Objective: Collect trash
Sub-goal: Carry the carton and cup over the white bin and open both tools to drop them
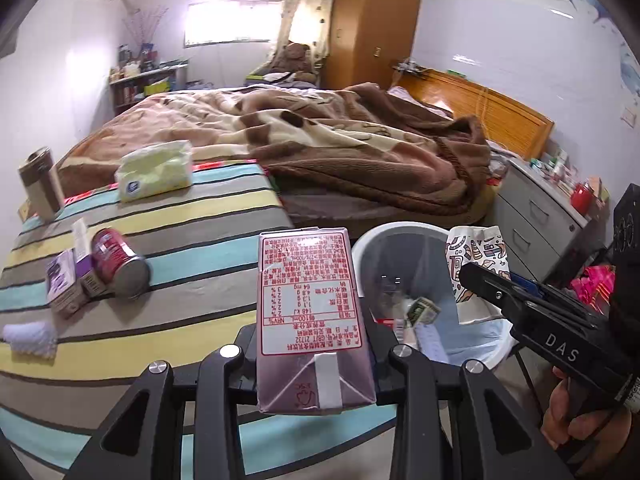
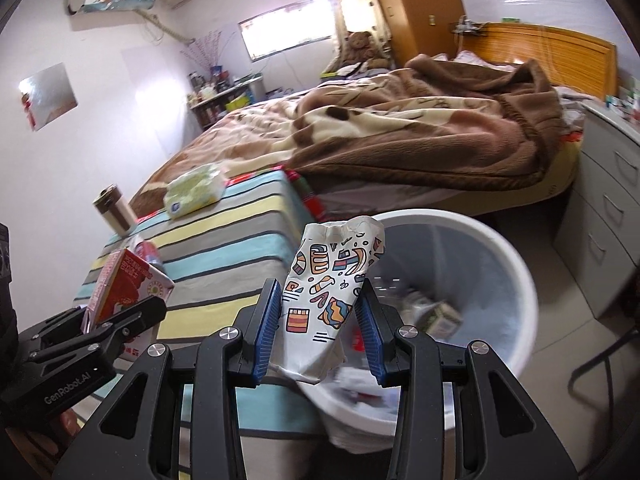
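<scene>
1. Fingers of my left gripper (image 1: 316, 344) are closing on a drink carton (image 1: 310, 312); it is standing upright between them, printed side toward the camera, above the edge of the striped tabletop (image 1: 192, 240) and just beside the bin.
2. Fingers of my right gripper (image 2: 320, 320) are pressing their blue pads (image 2: 266, 328) on a crumpled paper cup (image 2: 326, 288) with colourful drawings. I am holding it over the near rim of the white trash bin (image 2: 516, 264).
3. Inside the bin, some scraps and a small box are lying; they are blurred.
4. On the tabletop, a red can (image 1: 120, 264) is lying on its side, touching a purple box (image 1: 66, 284). A tissue pack (image 1: 154, 170) and a brown tumbler (image 1: 40, 184) are staying farther back.
5. Behind the tabletop, a bed (image 1: 320, 136) with a brown blanket is filling the room.
</scene>
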### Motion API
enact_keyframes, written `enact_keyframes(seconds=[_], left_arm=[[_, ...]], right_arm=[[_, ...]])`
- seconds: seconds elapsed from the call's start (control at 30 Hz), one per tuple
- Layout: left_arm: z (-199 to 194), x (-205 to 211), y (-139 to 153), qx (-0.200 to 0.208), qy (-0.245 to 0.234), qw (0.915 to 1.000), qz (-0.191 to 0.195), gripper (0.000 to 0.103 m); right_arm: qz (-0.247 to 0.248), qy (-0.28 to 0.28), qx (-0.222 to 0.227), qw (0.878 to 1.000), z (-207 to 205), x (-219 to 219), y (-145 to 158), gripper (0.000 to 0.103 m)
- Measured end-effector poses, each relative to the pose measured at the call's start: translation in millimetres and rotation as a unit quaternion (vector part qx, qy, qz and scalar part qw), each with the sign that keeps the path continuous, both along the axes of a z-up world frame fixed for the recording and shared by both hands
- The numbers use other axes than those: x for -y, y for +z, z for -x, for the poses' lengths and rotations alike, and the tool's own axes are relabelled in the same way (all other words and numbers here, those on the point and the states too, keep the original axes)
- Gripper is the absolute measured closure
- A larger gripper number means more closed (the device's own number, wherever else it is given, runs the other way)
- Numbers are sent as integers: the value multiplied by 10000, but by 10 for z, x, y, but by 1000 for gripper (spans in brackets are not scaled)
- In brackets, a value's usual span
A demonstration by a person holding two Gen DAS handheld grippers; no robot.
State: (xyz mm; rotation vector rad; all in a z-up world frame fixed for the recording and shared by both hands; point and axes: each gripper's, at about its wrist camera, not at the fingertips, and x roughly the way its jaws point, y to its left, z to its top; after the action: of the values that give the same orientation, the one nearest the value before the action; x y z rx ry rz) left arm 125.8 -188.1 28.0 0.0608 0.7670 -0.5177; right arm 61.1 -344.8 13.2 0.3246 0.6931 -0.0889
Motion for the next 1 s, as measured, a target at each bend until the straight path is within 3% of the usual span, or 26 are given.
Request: enact_keyframes(seconds=[0.5,1.0], left_arm=[[42,713,-66,-80,-712,9974,-9,67],[-67,1034,-311,-339,-997,9944,-82,67]], right_arm=[[32,-596,-300,9978,114,479,-161,63],[37,-715,-657,9953,73,651,-341,62]])
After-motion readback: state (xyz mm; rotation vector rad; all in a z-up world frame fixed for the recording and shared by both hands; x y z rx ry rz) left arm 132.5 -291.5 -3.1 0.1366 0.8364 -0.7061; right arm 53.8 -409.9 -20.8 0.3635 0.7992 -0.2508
